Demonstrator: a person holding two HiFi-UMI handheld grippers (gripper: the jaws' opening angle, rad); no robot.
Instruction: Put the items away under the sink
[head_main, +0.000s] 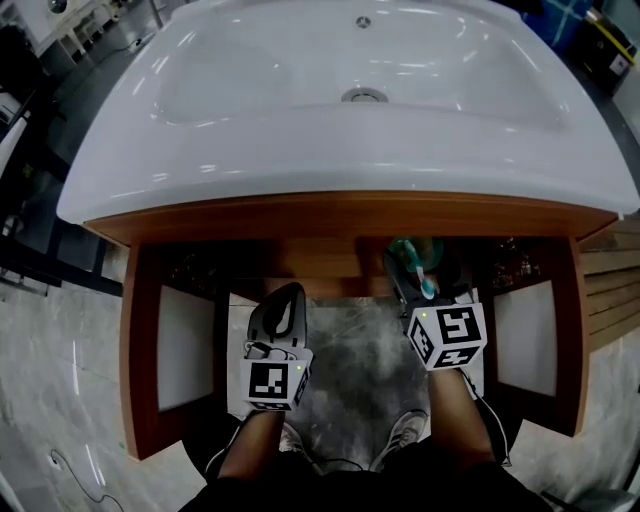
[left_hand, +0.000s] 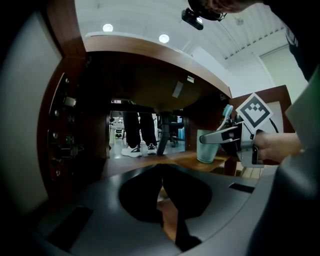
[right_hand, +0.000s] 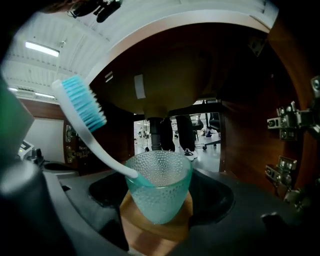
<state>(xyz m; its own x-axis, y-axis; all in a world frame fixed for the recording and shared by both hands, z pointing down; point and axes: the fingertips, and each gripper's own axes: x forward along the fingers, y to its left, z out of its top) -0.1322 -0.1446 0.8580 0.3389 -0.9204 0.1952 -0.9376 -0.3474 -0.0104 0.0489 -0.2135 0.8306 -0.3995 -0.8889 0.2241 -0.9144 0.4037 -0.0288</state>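
Pinched in right gripper (right_hand: 160, 212), upright cup (right_hand: 159, 190) holds toothbrush (right_hand: 100, 139) slanting up-left, bristles topmost; left gripper (left_hand: 162, 186) pressed together.

Open cabinet bay (left_hand: 55, 125); pipe (left_hand: 162, 135) mid-back, cup (right_hand: 159, 185) right.

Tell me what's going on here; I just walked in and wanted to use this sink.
A person with a gripper in each hand is putting things away in the open cabinet under the white sink. The right claw is closed on a teal cup with a toothbrush leaning in it, low at the wooden shelf inside. I cannot tell whether the cup already rests there. The left claw is shut and empty, pointed into the cabinet.
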